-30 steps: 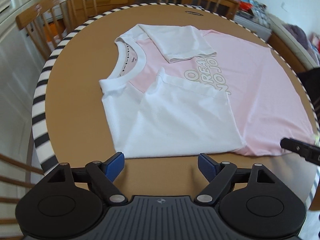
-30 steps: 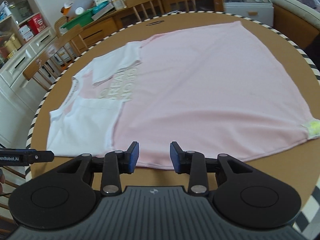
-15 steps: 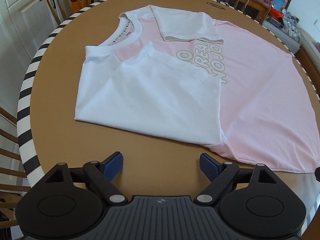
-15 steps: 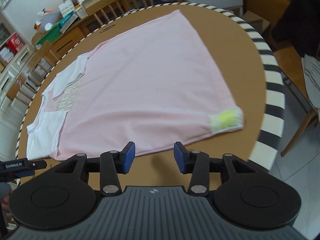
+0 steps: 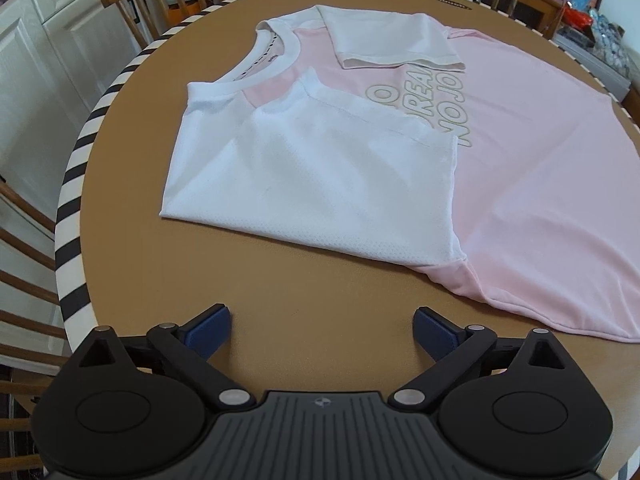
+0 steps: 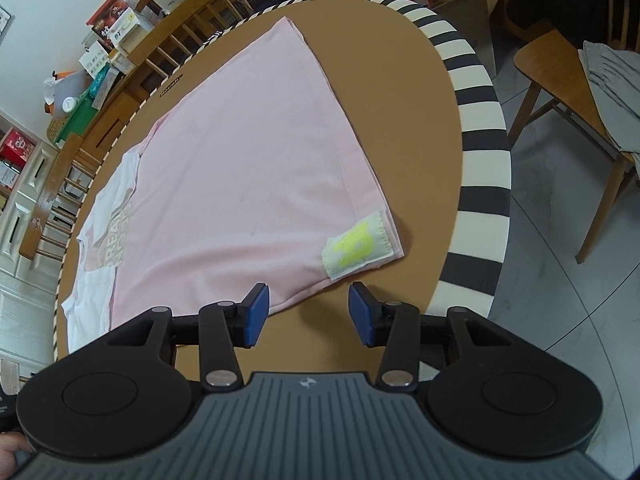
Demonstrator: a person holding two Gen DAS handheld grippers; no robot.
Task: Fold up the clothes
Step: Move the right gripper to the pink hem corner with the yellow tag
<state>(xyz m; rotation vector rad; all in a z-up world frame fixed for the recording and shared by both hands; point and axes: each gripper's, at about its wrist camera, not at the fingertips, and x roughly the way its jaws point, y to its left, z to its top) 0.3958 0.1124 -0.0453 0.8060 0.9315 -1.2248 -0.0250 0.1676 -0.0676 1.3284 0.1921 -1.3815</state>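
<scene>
Pink T-shirt (image 5: 532, 168) spread face-up on the round brown table (image 5: 132, 264), collar (image 5: 280, 52) toward the far-left edge, hem toward the striped rim (image 6: 480, 168). Both white sleeves are turned inward over the chest: the near sleeve (image 5: 320, 184) lies flat across the front and covers part of the printed lettering (image 5: 436, 100), while the far sleeve (image 5: 384, 40) rests just above that lettering. Tucked in like this, the sleeves give the body a roughly straight-sided outline, which suits a lengthwise or crosswise fold; the body itself lies open and single-layered. Left gripper (image 5: 322, 326) hovers above bare tabletop just short of the near sleeve's edge, jaws spread wide, holding nothing. Right gripper (image 6: 308, 312) hovers at the hem end, jaws parted and empty, its left finger over the shirt's near edge, close to the corner bearing the yellow-green patch (image 6: 356, 244). Placement suggests, as a judgement, that each tool is lined up with one end of the near side
</scene>
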